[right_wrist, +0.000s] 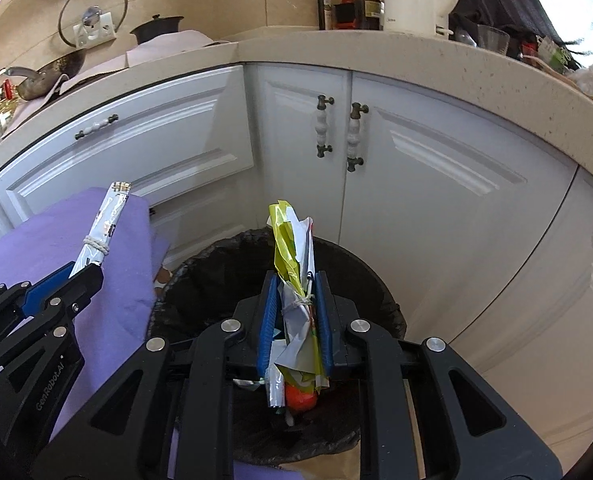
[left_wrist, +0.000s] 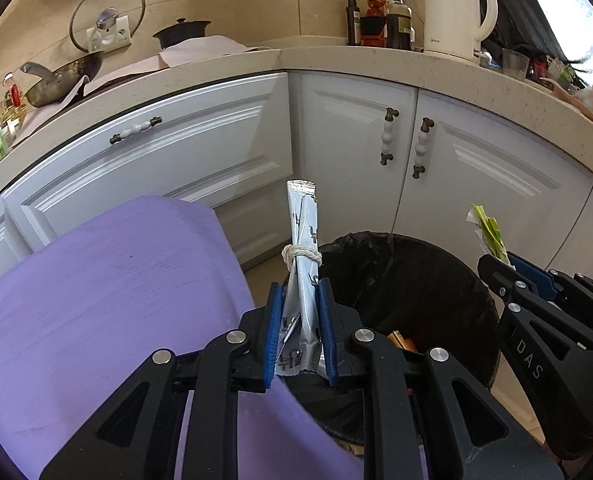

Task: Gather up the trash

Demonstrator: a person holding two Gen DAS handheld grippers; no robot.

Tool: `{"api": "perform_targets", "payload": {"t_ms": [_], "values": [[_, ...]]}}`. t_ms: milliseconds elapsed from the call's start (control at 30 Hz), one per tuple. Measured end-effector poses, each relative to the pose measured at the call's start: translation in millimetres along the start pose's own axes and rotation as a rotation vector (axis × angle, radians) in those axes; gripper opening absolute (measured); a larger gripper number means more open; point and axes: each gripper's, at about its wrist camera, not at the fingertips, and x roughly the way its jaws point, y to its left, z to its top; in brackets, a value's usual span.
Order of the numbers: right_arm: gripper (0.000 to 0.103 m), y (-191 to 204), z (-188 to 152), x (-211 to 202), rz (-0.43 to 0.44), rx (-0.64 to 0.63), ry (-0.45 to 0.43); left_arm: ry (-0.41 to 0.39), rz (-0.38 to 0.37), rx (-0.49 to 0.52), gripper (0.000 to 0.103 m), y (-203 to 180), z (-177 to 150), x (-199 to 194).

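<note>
My left gripper (left_wrist: 301, 294) is shut on a silver foil wrapper (left_wrist: 303, 240) tied with string, held upright at the near left rim of a round bin with a black liner (left_wrist: 408, 276). My right gripper (right_wrist: 295, 286) is shut on a yellow-green and white wrapper bundle (right_wrist: 290, 248) tied with string, held over the bin's (right_wrist: 216, 276) opening. Each gripper also shows in the other's view: the right one (left_wrist: 496, 266) at the bin's right, the left one (right_wrist: 84, 272) at its left. Some trash lies inside the bin.
A purple cloth-covered surface (left_wrist: 96, 300) stands left of the bin. White cabinet doors (left_wrist: 336, 140) with handles rise behind it. The countertop (left_wrist: 376, 60) above holds a white kettle (left_wrist: 456, 12), bottles (left_wrist: 396, 20), a wok (left_wrist: 60, 80) and a glass lid.
</note>
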Motion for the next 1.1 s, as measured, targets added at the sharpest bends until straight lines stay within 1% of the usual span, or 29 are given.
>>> {"api": "perform_targets", "payload": {"t_ms": [67, 100, 167, 233, 300, 333, 400, 500, 600, 633, 700, 767, 833, 967, 1000, 1067, 1100], "values": [[0.021, -3.3, -0.8, 4.7, -0.011, 0.005, 0.004, 0.007, 0.002, 0.004, 0.021, -1.4, -0.1, 5.4], [0.029, -4.6, -1.5, 5.9, -0.014, 0.007, 0.006, 0.011, 0.005, 0.003, 0.028, -2.3, -0.6, 8.5], [0.037, -8.1, -2.7, 8.0, -0.025, 0.016, 0.002, 0.015, 0.005, -0.001, 0.036, -2.9, -1.5, 12.1], [0.038, -10.2, -3.7, 9.4, -0.030, 0.018, 0.002, 0.019, 0.005, 0.001, 0.038, -3.8, -2.1, 14.4], [0.040, -11.4, -3.6, 10.3, -0.032, 0.021, 0.002, 0.022, 0.007, 0.004, 0.042, -4.5, -2.4, 15.7], [0.041, -11.9, -3.5, 10.5, -0.035, 0.022, 0.002, 0.024, 0.006, 0.004, 0.043, -4.5, -2.5, 16.1], [0.049, -12.2, -3.7, 9.6, -0.038, 0.024, -0.002, 0.023, 0.003, 0.001, 0.045, -4.6, -2.6, 15.7], [0.055, -11.7, -3.5, 6.7, -0.045, 0.024, -0.011, 0.019, 0.003, -0.001, 0.046, -4.1, -1.9, 13.7], [0.057, -11.4, -3.3, 1.7, -0.049, 0.025, -0.019, 0.017, 0.005, -0.004, 0.049, -3.1, -1.6, 10.9], [0.058, -11.3, -3.6, -0.6, -0.050, 0.027, -0.022, 0.017, 0.006, -0.007, 0.051, -2.4, -1.9, 9.0], [0.066, -10.7, -4.3, -5.8, -0.052, 0.029, -0.031, 0.009, 0.009, -0.011, 0.053, 0.0, -2.8, 3.8], [0.068, -8.9, -5.3, -10.8, -0.049, 0.023, -0.033, 0.002, 0.015, -0.011, 0.056, 2.9, -3.0, -1.3], [0.072, -5.6, -6.3, -16.4, -0.041, 0.011, -0.033, -0.003, 0.020, -0.013, 0.058, 5.8, -4.6, -6.9], [0.081, 1.0, -11.3, -33.7, -0.064, -0.008, -0.062, -0.016, 0.033, -0.023, 0.063, 12.5, -8.4, -20.5], [0.082, 2.7, -12.9, -39.5, -0.065, -0.011, -0.069, -0.021, 0.039, -0.027, 0.064, 15.1, -10.3, -26.1], [0.083, 4.6, -15.2, -47.5, -0.065, -0.010, -0.077, -0.026, 0.044, -0.033, 0.070, 19.1, -12.8, -34.1], [0.084, 5.7, -16.5, -53.6, -0.067, -0.010, -0.081, -0.030, 0.045, -0.039, 0.071, 22.2, -14.7, -40.6]]}}
